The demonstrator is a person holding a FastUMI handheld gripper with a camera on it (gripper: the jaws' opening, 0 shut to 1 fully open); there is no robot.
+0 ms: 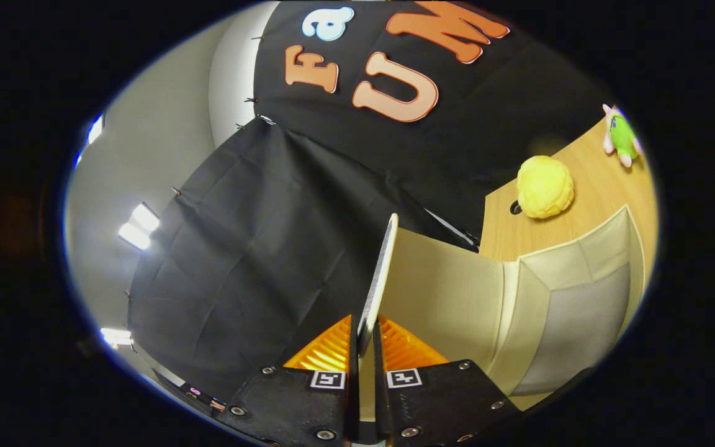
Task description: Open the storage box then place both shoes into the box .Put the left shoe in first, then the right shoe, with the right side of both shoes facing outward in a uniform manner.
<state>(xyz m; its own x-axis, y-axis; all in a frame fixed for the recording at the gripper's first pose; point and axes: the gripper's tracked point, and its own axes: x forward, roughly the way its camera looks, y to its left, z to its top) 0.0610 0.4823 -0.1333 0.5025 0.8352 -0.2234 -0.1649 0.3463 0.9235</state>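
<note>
While the box (537, 310) stands open on the table (587, 180), the tongs (366, 338) are clamped on its raised lid (381, 273), edge-on between them.

Bright ceiling lights (139, 226) glow white and glary far off on the left. The black cloth wall (258, 248) looks dark. The wooden table (606, 186) is well lit. Things bend and blur toward the round edge.

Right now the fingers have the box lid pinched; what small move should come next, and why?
Probably keep swinging the lid further open, then let go. The gripper is shut on its thin edge, and the storage box on the wooden table already shows its pale inside, but no shoe is in it yet.
</note>
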